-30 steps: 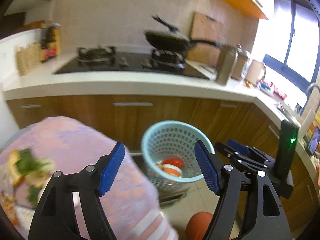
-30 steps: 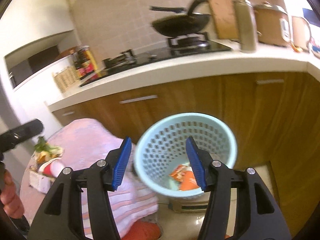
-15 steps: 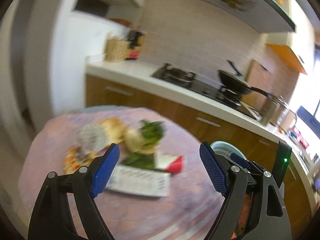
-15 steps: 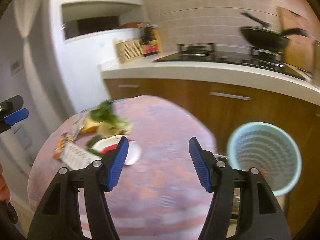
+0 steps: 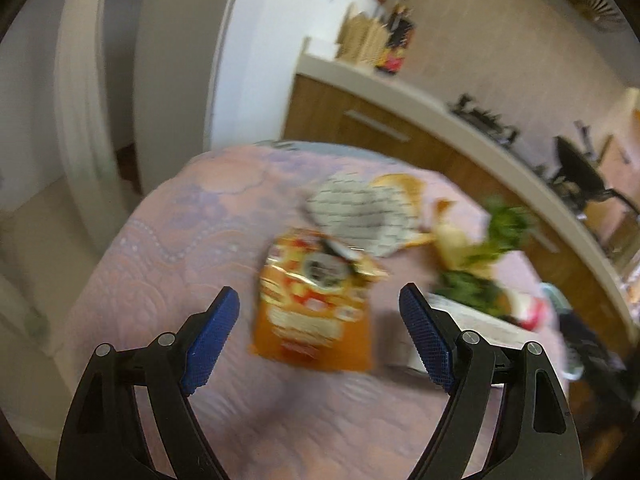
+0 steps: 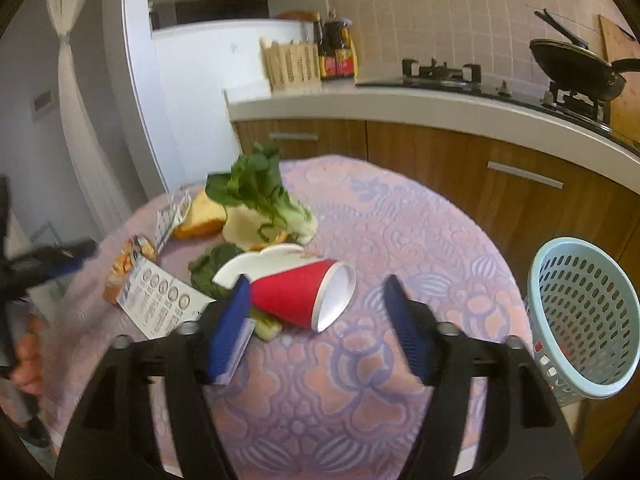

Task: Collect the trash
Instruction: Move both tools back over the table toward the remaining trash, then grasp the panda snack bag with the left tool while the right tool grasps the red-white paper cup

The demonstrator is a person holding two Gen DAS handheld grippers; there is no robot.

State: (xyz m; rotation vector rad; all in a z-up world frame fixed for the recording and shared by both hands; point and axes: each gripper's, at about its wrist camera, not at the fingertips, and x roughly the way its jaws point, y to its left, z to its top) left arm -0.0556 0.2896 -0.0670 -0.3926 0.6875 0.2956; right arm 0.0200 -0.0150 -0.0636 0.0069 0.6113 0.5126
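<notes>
Facing the table, only the right wrist view shows the blue basket beside it, its contents unclear. Right gripper, jaws just widening, frames a toppled red cup; left gripper gapes over an orange snack bag.

Left wrist view looks down along its fingers onto the round pink-clothed table, close in and blurred, with the orange snack packet at centre frame and the kitchen counter slanting across the upper right. Right wrist view comes in from another side of the same table, sharper, level counter across the top, blue basket at right edge. Both share the packet, the greens and the red cup.
</notes>
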